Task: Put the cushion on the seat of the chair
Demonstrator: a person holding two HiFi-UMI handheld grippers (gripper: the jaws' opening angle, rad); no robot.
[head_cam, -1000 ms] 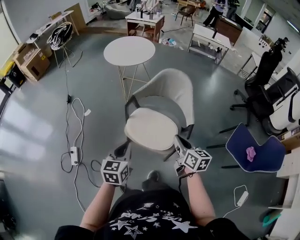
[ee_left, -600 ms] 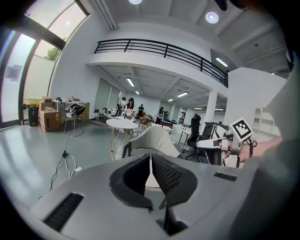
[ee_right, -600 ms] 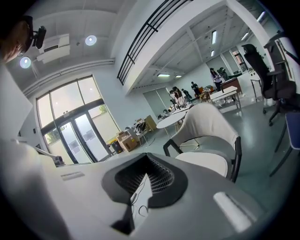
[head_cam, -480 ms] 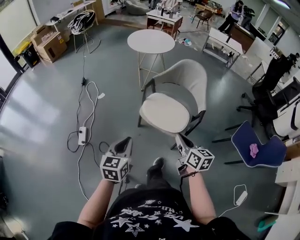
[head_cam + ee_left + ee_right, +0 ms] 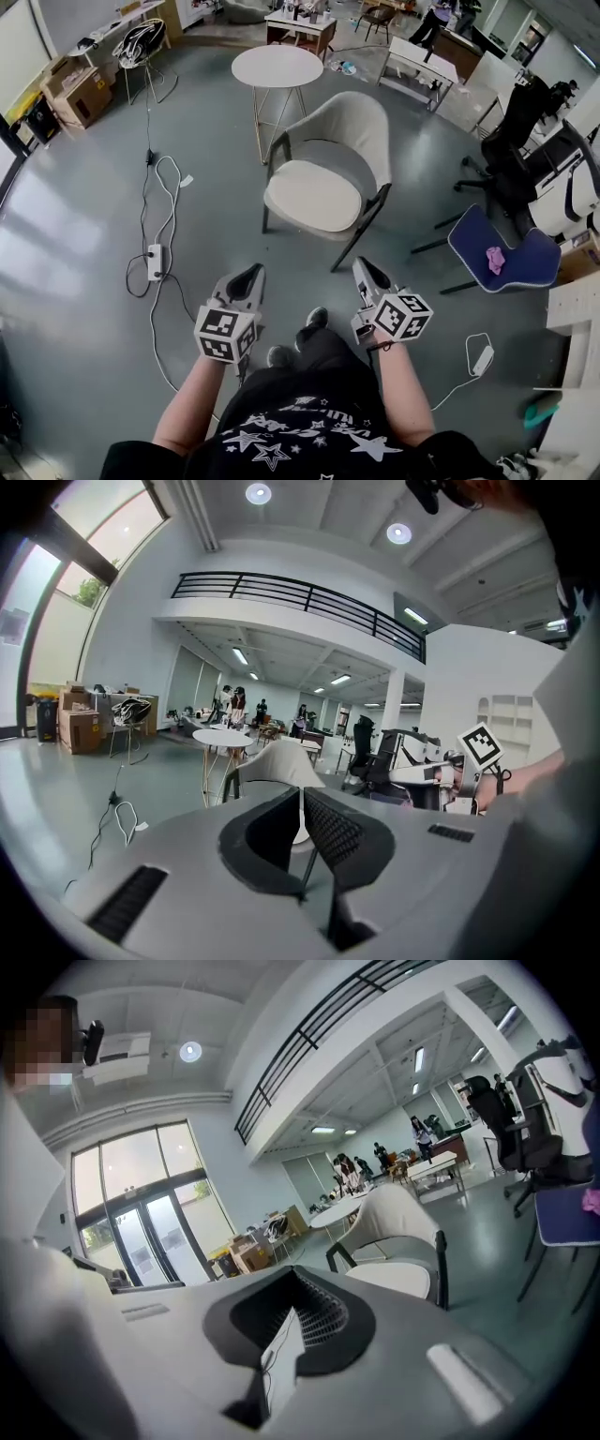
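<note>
1. On the armchair (image 5: 349, 122) seat lies the cream cushion (image 5: 314, 195), flat.
2. Well apart from it, nearer the person, left gripper (image 5: 248, 276) and right gripper (image 5: 366, 269) hover, jaws closed on nothing.

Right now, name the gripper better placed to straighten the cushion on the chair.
Left, narrowly. The chair's open front turns toward the left gripper, and the cushion lies straight past its shut jaws. The right gripper, also shut, would likely meet the black arm frame first.
</note>
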